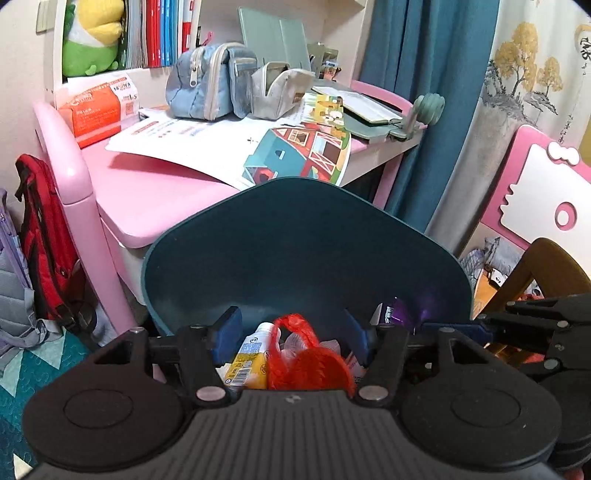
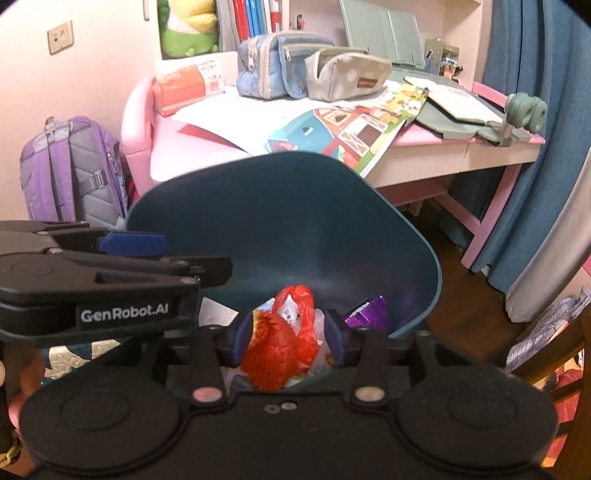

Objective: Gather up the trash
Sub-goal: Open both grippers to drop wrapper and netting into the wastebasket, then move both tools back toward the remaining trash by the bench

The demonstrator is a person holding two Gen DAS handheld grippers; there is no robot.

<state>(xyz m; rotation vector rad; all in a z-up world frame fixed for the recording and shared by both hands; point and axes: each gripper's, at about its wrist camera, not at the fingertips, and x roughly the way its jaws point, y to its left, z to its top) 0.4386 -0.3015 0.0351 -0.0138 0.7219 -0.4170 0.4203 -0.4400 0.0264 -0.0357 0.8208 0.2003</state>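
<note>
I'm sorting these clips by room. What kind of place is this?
Most likely a child's bedroom or study corner: a pink desk with pencil cases and picture sheets, a plush toy beside shelved books, and a purple school backpack on the floor.

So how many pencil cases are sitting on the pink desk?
2. A blue pencil case stands at the back by the shelf, and a grey dotted pencil case lies touching its right side, mouth open. More could be hidden under the papers.
</note>
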